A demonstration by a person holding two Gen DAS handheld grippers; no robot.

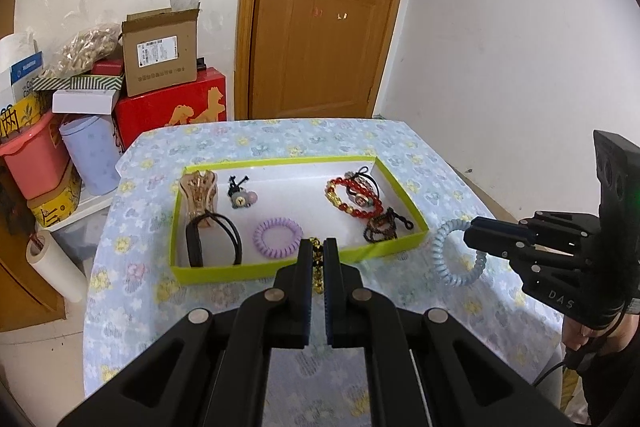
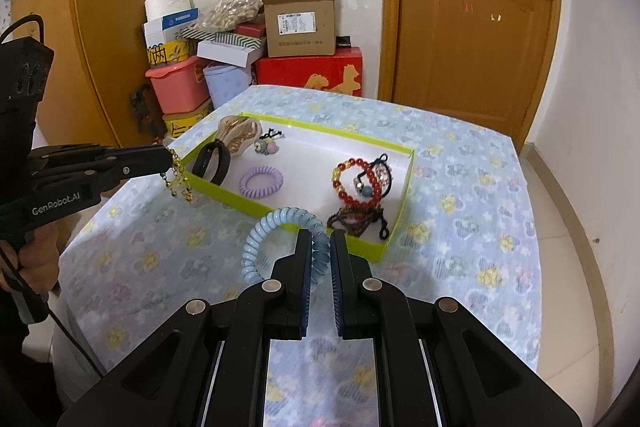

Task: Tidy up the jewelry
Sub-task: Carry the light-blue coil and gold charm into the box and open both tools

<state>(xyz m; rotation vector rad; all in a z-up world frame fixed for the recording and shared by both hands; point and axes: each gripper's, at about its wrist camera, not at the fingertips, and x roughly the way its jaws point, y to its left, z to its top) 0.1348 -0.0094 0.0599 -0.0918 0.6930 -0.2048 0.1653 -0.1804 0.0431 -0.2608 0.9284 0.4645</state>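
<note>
A green-edged tray [image 1: 280, 271] [image 2: 248, 202] sits on the flowered table and holds a purple coil tie [image 1: 277, 237] [image 2: 261, 181], black hair bands [image 1: 212, 239], a hair claw [image 1: 200, 193], a small charm [image 1: 239, 197], a red bead bracelet [image 1: 352, 197] [image 2: 356, 183] and a dark brown piece [image 1: 380, 229]. My left gripper [image 1: 318, 247] [image 2: 170, 155] is shut on a gold bead chain [image 1: 318, 269] [image 2: 178, 179], held above the tray's near edge. My right gripper [image 2: 320, 239] [image 1: 466, 233] is shut on a light blue coil tie [image 2: 276, 239] [image 1: 450, 255], held beside the tray's right corner.
The table is covered by a blue flowered cloth [image 1: 260, 307]. Boxes, a pink bin [image 1: 32, 155] and a paper roll [image 1: 56, 267] crowd the floor to the left. A wooden door [image 1: 320, 27] stands behind the table.
</note>
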